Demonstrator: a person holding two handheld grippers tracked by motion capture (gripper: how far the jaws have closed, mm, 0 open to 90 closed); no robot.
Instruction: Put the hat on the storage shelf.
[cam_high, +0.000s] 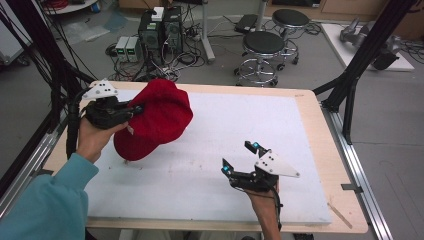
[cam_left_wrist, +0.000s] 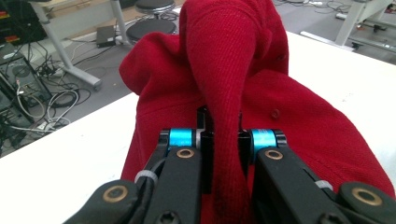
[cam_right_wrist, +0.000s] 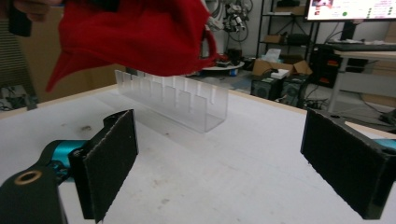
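So here's where I'm at: my left gripper (cam_left_wrist: 223, 140) is clamped on a fold of the red cap (cam_high: 157, 117), with the fabric pinched tight between the two jaws in the left gripper view. In the high view the cap sits over the far-left part of the white table top (cam_high: 210, 165), and the right gripper view shows it hanging clear above the surface. My right gripper (cam_high: 241, 157) is near the front of the table, well apart from the cap, jaws spread wide with nothing between them.

Stuff around: there's a clear plastic slotted rack (cam_right_wrist: 173, 100) standing on the table directly under the cap in the right gripper view. It's basically the one thing between my right jaws and the cap. Past the far edge of the table there are two black stools (cam_high: 263, 47), a couple of computer towers (cam_high: 161, 30) and a mess of cables on the floor. Black frame posts (cam_high: 372, 45) run up on the right.

Writing: there's a monitor (cam_right_wrist: 350, 9) lit up in the top corner of the right gripper view, but the text is too small to read. No legible label on the cap.
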